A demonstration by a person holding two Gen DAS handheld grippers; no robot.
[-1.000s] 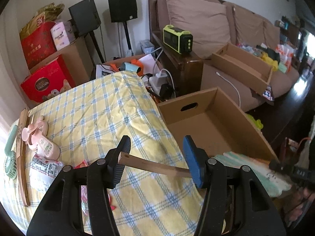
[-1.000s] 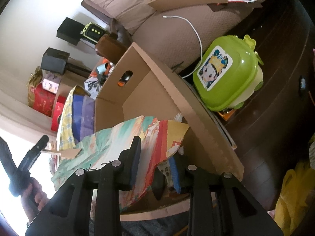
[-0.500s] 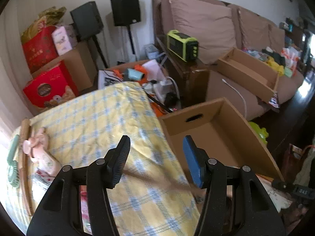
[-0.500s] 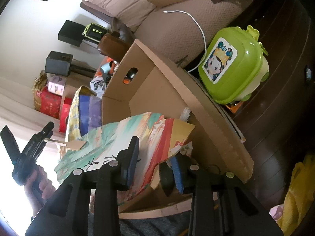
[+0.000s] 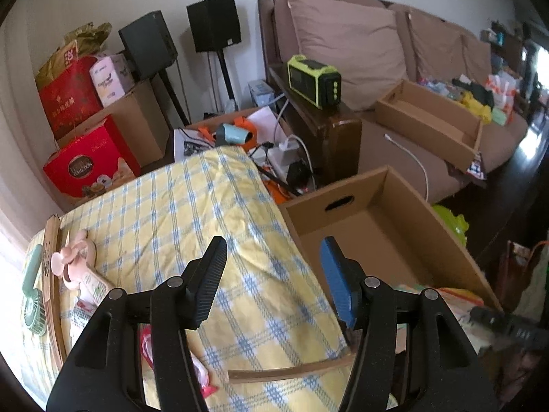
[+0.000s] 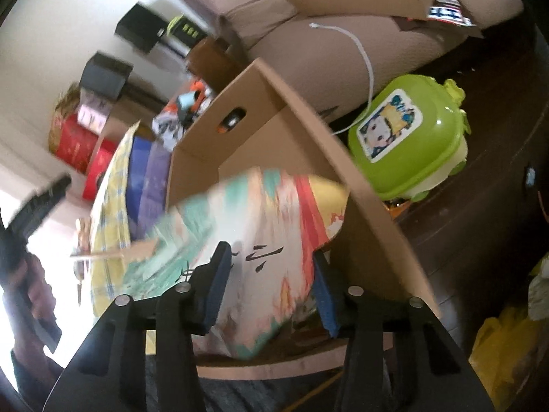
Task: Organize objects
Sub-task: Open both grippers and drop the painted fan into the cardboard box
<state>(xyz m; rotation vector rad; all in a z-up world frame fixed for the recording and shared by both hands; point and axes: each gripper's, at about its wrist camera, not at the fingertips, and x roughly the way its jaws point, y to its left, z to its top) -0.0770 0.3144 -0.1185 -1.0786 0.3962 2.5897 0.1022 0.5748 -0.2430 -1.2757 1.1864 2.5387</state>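
left gripper (image 5: 272, 274) hovers over the yellow checked table (image 5: 192, 213), fingers spread, nothing between them; the fan's bamboo handle (image 5: 291, 372) lies below the fingers, resting on the table edge, released. right gripper (image 6: 267, 290) sits at the near rim of the big cardboard box (image 6: 363, 213); its fingers have just been opening, and the painted paper fan (image 6: 260, 219) stands in the gap but the pads look clear of it, so i read it as let go. the view is blurred, so contact is not certain. the fan lies half over the box's near edge, leaf inside, handle out toward the table. judgement: task is early. the box floor beyond the fan looks bare, and the fan is not fully in. still on the table's far left: a pink handheld fan (image 5: 80, 267), a green handheld fan (image 5: 32, 295), a bamboo strip (image 5: 53, 274), some packets (image 5: 202, 374) near the front. these likely remain to be sorted. the fan probably needs a nudge to drop in.
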